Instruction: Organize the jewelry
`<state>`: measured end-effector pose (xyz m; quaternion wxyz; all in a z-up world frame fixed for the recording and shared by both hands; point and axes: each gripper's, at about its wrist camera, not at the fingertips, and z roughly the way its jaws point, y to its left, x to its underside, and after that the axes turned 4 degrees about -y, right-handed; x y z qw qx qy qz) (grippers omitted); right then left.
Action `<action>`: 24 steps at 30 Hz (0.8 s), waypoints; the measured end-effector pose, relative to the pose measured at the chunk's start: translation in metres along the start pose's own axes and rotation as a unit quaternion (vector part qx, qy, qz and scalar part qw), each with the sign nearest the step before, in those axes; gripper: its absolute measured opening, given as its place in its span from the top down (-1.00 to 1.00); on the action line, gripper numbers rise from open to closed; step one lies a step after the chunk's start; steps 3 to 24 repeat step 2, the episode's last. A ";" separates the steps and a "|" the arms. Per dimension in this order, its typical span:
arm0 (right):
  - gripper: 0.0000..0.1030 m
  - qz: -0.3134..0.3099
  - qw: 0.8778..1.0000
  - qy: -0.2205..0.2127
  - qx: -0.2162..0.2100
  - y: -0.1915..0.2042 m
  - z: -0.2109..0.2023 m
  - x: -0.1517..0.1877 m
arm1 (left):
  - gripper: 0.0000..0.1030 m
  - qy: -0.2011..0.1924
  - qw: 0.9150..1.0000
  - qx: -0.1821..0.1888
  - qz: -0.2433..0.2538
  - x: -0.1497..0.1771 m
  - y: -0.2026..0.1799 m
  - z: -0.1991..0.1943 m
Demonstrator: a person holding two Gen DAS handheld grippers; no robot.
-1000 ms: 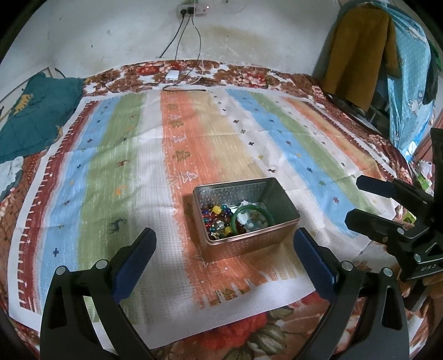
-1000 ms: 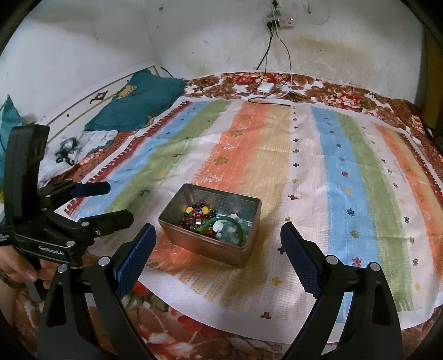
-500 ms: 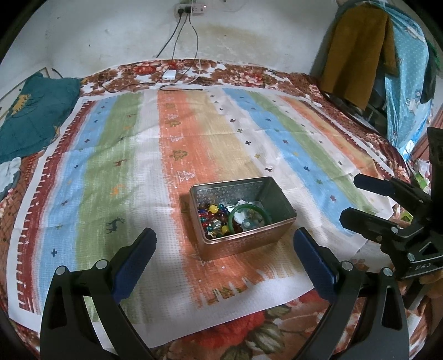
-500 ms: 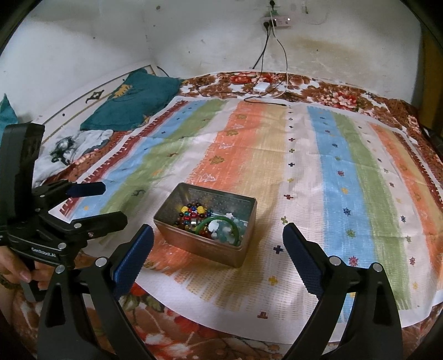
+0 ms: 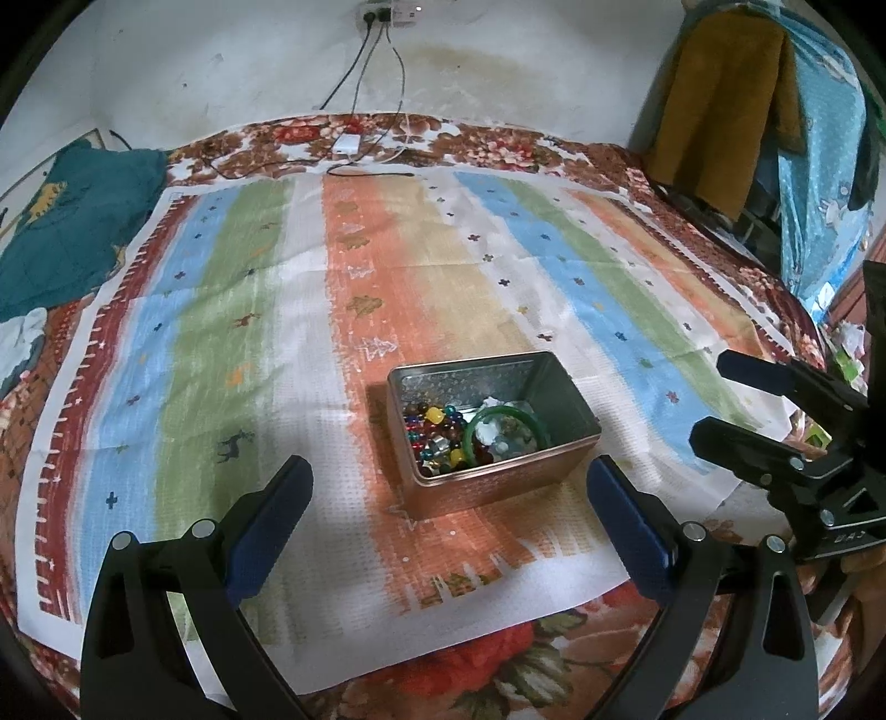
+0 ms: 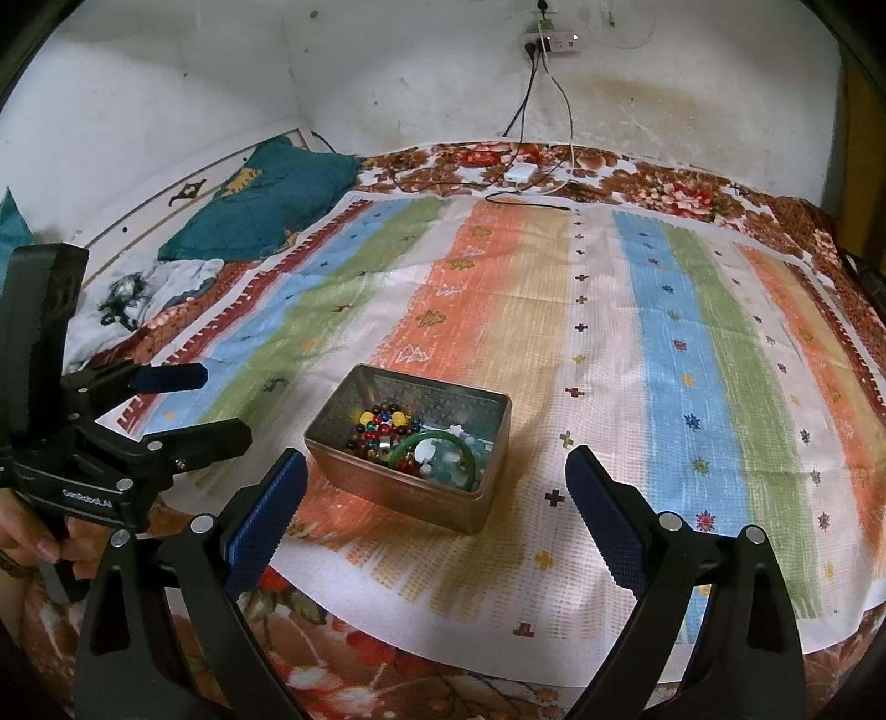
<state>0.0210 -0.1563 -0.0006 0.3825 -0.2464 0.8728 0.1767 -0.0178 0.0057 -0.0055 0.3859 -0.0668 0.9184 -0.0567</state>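
Note:
An open metal tin [image 5: 559, 387] [image 6: 495, 471] stands on the striped cloth [image 5: 249, 343] [image 6: 664, 343]. It holds colourful beads [image 5: 434, 426] [image 6: 382, 423], a green bangle [image 5: 501, 412] [image 6: 437, 443] and pale pieces. My left gripper [image 5: 448, 493] is open and empty, hanging just short of the tin's near side; it also shows in the right wrist view [image 6: 213, 401]. My right gripper [image 6: 434, 482] is open and empty, just short of the tin on the other side; it also shows in the left wrist view [image 5: 714, 396].
The cloth lies on a floral bedspread [image 5: 498, 664]. A white charger [image 5: 346, 144] with cables lies at the far edge below a wall socket [image 6: 551, 41]. A teal pillow [image 6: 266, 205] lies far left. Clothes [image 5: 731, 99] hang at the right.
Both grippers have drifted slightly, so the tin sits a little further back in both views. Both stay open and empty. The tin has not moved on the cloth.

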 end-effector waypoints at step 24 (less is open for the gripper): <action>-0.85 0.007 1.000 0.001 0.001 -0.004 0.001 0.000 | -0.89 -0.001 1.000 -0.009 0.001 -0.002 0.002 0.000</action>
